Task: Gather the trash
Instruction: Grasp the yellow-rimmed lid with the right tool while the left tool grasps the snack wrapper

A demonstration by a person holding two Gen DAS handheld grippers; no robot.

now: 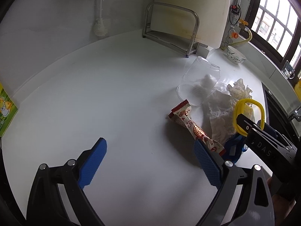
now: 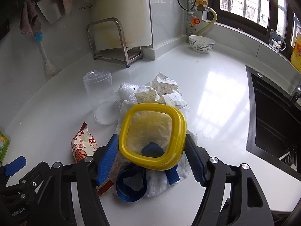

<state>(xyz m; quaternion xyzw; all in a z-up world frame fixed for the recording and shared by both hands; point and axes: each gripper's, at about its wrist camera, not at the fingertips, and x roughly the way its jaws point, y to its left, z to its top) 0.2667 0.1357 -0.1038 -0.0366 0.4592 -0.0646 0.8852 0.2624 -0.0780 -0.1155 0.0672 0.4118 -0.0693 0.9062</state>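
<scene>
The right hand-held gripper (image 2: 151, 160) held a yellow-rimmed clear lid (image 2: 152, 136) clamped between its blue fingers (image 2: 106, 164), the lid tilted up above a heap of trash on the white surface (image 2: 216, 98). The left hand-held gripper (image 1: 150, 162) stood wide apart with nothing between its ribbed blue pads (image 1: 207, 164), low over a bare stretch of the surface just beside the heap. Under the lid lay a loop of blue strap (image 2: 129, 185) on a crumpled white plastic bag (image 2: 161, 180). Just left of these lay a red-and-white snack wrapper (image 2: 83, 144), its lower end running beneath the right gripper's left finger; in the left wrist view the same wrapper reached up to that gripper's right pad, though contact could not be told. Behind the lid sat a crumpled sheet of paper with dark lines (image 2: 165, 92), touching the bag. To the left of the paper a clear plastic cup (image 2: 102, 98) stood upside down on the surface, against the heap. Farther back stood a metal rack (image 2: 112, 43) holding a white cutting board (image 2: 124, 13), with a bottle brush (image 2: 45, 54) leaning on the wall to its left. A patterned bowl (image 2: 201, 44) sat near the corner below the window, and a dark sink (image 2: 272, 116) lay at the right edge.
</scene>
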